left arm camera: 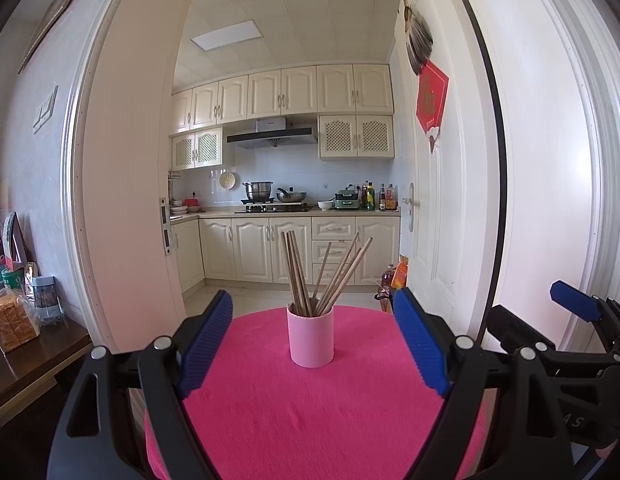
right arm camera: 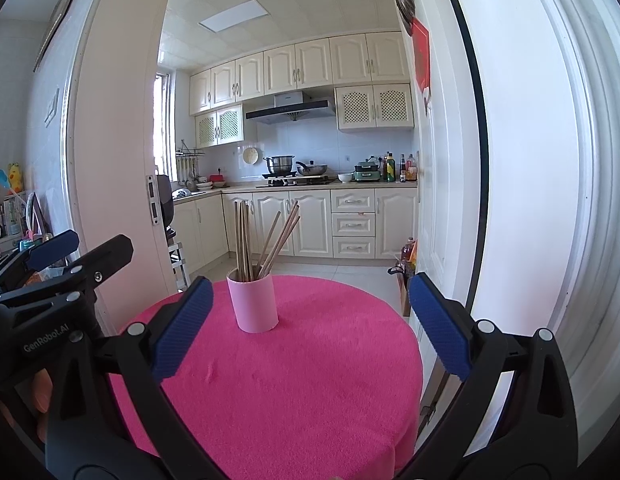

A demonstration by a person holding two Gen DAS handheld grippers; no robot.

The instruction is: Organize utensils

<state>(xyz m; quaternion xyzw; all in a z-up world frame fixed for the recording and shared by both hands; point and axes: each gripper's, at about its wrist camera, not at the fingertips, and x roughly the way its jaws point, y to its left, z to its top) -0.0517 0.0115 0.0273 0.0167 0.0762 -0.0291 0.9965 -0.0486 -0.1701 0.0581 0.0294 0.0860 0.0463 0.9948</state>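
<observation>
Left wrist view – left gripper (left arm camera: 311, 346) and right gripper (right arm camera: 310, 330) gape wide, empty, before pink cup (left arm camera: 310, 336)

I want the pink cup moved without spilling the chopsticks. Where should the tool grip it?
Grip the pink cup around its lower wall, coming in level from the front. It stands upright with straight round sides, and the chopsticks fan above its rim, so a top approach is blocked.

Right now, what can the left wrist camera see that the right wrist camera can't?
Only the left wrist view shows the bag of bread and a jar on the dark side table. Only the right wrist view shows the window and a yellow duck toy. Both show the pink cup of chopsticks on the pink table, and both open grippers, left gripper, right gripper.
</observation>
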